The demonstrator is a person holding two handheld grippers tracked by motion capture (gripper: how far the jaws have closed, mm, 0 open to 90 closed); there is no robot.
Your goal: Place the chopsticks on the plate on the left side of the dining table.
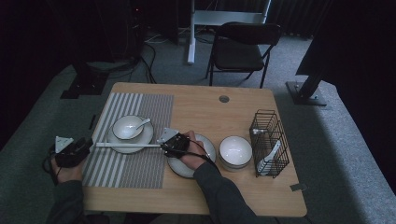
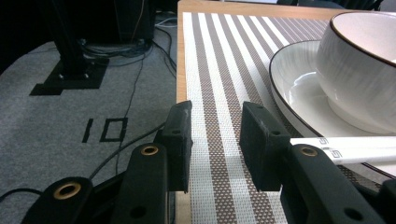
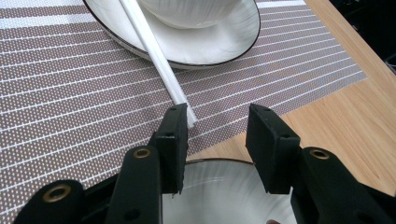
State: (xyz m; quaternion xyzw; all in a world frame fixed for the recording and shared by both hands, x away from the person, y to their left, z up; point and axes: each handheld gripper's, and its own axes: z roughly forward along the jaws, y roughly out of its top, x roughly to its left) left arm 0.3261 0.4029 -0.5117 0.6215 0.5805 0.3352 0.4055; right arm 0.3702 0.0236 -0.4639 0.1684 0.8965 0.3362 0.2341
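A pair of white chopsticks (image 1: 126, 145) lies across the front rim of a white plate (image 1: 148, 135) on a striped placemat (image 1: 140, 168). On that plate stands a white bowl (image 1: 127, 127) with a spoon (image 1: 142, 123) in it. My right gripper (image 1: 164, 144) hovers open over a second plate (image 1: 182, 169). In the right gripper view the chopsticks (image 3: 154, 51) end just beside the left jaw of the right gripper (image 3: 218, 112), ungripped. At the table's left edge my left gripper (image 1: 88, 143) is open. In the left gripper view the chopsticks (image 2: 355, 149) lie right of the left gripper (image 2: 217, 109).
A second white bowl (image 1: 235, 151) sits right of the second plate. A black wire basket (image 1: 268, 142) with a white spoon inside stands near the table's right edge. A folding chair (image 1: 243, 46) stands beyond the table. Cables trail on the floor at the left.
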